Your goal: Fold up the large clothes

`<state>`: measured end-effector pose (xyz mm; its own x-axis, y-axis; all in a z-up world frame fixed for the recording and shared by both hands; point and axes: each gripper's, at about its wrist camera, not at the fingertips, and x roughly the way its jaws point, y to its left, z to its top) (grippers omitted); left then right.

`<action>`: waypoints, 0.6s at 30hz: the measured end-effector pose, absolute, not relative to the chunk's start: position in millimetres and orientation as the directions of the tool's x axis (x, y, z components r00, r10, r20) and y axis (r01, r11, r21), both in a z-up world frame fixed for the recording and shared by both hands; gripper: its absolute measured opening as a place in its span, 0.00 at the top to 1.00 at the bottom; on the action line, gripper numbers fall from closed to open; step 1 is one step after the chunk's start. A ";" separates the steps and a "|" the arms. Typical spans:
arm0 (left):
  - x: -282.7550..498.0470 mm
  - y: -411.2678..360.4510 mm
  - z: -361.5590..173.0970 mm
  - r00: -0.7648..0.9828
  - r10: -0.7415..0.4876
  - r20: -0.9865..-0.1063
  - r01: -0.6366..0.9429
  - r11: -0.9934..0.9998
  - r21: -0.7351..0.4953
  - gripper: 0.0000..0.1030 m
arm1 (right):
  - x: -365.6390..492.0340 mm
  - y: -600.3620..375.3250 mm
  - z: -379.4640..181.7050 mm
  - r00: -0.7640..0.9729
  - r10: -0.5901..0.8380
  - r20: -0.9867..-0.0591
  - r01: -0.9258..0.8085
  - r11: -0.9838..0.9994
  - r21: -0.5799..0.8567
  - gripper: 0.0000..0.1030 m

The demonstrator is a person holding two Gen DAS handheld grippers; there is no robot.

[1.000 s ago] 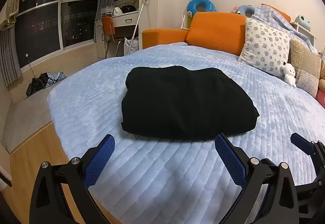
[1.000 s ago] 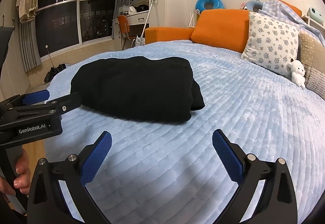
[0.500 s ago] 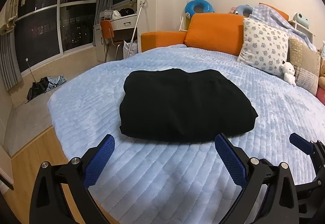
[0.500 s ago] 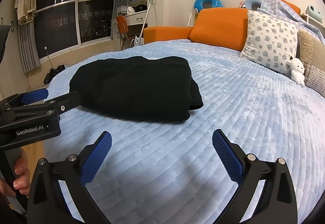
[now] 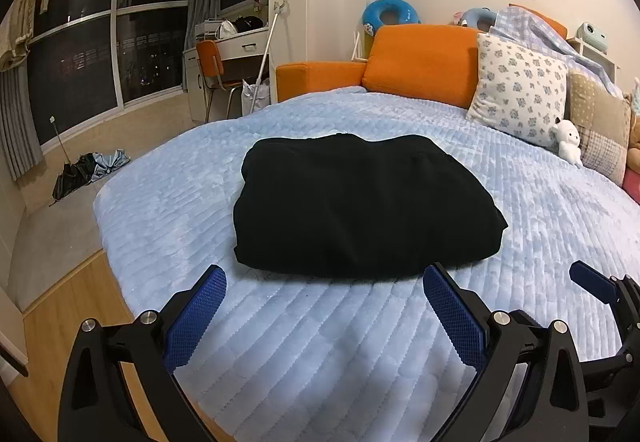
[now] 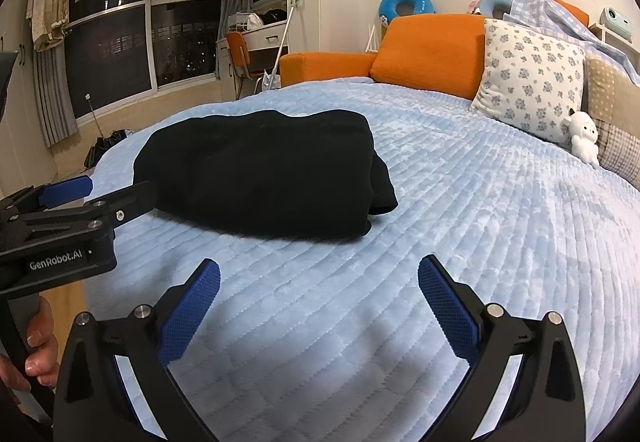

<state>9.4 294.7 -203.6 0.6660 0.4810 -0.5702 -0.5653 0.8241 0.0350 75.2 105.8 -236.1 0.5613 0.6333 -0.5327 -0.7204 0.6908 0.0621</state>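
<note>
The black garment (image 5: pixel 360 201) lies folded in a compact bundle near the middle of the bed (image 5: pixel 320 342), close to its near-left corner. Left claw (image 5: pixel 324 306) and right claw (image 6: pixel 320 298) hover above the blanket, both spread wide and holding nothing. Risks, as judged: the right edge shows loose layers (image 6: pixel 382 185) bulging out; a careless pinch there could drag the top layer and undo the fold. A low approach may snag the plush blanket instead.
</note>
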 end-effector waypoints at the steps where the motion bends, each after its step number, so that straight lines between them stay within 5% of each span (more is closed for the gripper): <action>1: 9.1 294.0 -203.7 0.668 0.478 -0.570 -0.563 0.826 0.032 0.03 | 75.3 106.0 -236.4 0.559 0.633 -0.536 -0.721 0.690 0.062 0.05; 18: 9.6 288.7 -206.9 0.662 0.485 -0.571 -0.564 0.824 0.045 0.03 | 78.4 109.0 -240.0 0.557 0.626 -0.546 -0.715 0.695 0.067 0.05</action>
